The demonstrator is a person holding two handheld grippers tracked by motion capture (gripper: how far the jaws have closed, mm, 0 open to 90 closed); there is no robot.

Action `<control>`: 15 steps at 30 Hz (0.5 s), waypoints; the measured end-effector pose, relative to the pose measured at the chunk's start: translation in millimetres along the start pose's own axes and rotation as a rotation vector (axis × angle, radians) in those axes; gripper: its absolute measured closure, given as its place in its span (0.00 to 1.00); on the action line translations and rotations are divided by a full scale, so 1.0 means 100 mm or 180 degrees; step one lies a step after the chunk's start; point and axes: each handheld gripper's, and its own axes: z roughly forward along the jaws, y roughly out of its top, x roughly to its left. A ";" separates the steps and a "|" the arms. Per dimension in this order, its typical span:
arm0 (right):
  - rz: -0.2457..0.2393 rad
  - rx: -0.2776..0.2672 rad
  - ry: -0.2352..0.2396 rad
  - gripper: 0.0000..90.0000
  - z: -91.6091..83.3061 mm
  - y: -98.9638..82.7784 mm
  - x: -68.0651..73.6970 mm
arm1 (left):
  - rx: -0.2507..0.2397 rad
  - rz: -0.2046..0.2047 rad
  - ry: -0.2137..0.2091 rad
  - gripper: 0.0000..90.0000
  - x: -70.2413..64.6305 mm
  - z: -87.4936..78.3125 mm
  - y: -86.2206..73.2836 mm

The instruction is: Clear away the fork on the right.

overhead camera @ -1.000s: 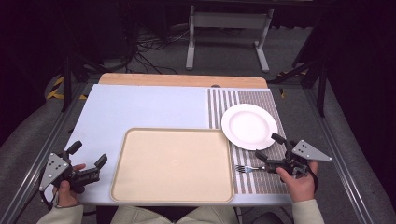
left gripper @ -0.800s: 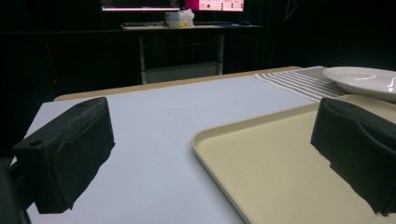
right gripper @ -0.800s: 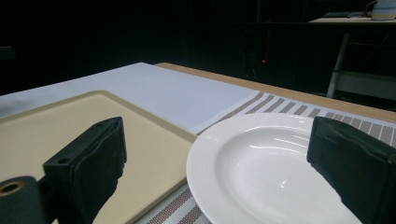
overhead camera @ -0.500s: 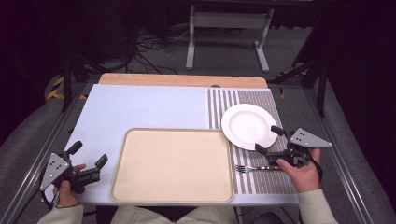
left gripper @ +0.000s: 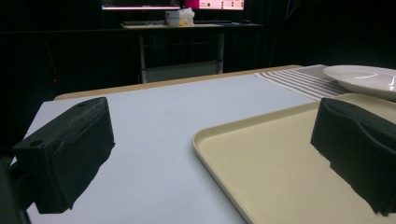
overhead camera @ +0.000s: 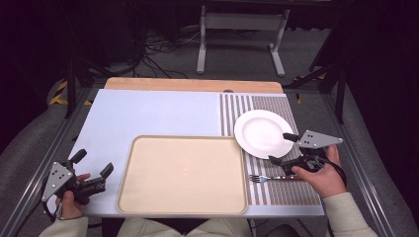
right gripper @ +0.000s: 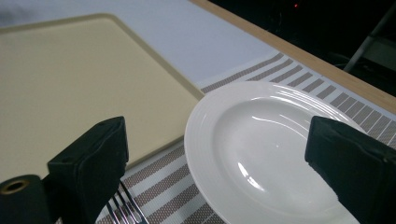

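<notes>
Toward the lower right of the high view we hold our right gripper [overhead camera: 281,148] with jaws wide, straddling the near rim of the white plate [overhead camera: 261,132] on the striped mat [overhead camera: 276,106], likely to grip it; the fork [overhead camera: 267,178] lies just below; at lower left our left gripper [overhead camera: 94,170] waits wide beside the tray [overhead camera: 183,173].

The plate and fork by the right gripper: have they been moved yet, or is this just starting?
Just starting, it seems. Nothing looks done: the tray is bare, and the plate and fork lie on the striped mat. In hand: the right gripper hangs open at the plate's near rim, holding nothing. The left gripper waits open beside the tray. Any gripping and moving is still to come.
</notes>
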 end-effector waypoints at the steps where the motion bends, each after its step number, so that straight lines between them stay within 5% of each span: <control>1: -0.0026 0.0055 0.0010 0.07 0.00 0.01 0.00 | -0.0001 0.0000 0.0001 0.00 0.00 0.00 0.00; 15: -0.0388 0.0740 0.0131 0.07 0.11 0.06 -0.01 | 0.0010 0.0003 0.0001 0.00 0.00 0.00 0.00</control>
